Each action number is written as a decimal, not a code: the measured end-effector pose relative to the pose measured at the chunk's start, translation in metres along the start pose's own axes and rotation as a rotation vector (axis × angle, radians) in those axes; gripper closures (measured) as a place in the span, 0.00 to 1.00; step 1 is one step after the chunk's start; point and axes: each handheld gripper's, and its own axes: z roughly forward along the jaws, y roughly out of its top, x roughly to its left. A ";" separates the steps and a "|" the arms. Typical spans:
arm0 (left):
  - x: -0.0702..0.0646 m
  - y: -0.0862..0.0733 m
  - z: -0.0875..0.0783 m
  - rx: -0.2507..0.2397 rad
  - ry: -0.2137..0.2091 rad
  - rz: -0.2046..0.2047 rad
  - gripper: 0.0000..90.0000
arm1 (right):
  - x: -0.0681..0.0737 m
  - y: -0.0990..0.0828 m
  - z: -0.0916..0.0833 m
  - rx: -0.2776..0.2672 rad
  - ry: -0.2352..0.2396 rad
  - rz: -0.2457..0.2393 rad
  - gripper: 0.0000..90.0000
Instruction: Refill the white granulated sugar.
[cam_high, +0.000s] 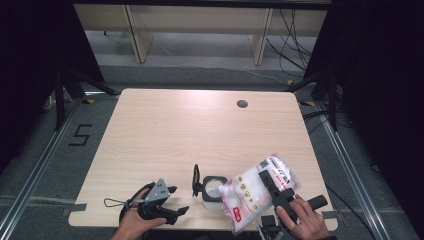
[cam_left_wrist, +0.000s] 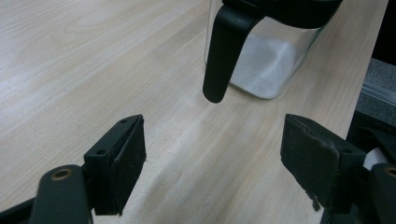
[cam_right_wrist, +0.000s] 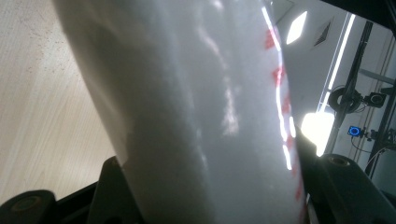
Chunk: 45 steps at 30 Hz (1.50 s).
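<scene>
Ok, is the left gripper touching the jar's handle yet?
Apart. The left gripper view shows the left gripper with its jaws spread wide over bare table, and the jar's black handle hangs ahead of them with a clear gap.

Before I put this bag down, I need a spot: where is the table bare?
The table is bare from the grommet hole down to the jar. The near edge is crowded: left claw, jar, and bag in the right claw.

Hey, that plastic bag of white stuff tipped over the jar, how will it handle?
The bag is probably floppy: it bulges around the right gripper. Its glossy film looks slippery. Seemingly full of white granules, it's likely hefty and may sag as it empties.
</scene>
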 end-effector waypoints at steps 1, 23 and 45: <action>0.000 0.000 0.000 0.000 0.000 0.000 0.24 | 0.000 0.000 0.000 0.004 0.005 0.000 0.53; -0.001 -0.001 -0.001 0.010 0.006 -0.025 0.24 | 0.001 0.000 0.000 -0.001 0.006 -0.002 0.53; 0.001 0.000 0.000 0.037 0.013 -0.010 0.24 | 0.002 -0.001 0.002 -0.009 0.001 0.001 0.54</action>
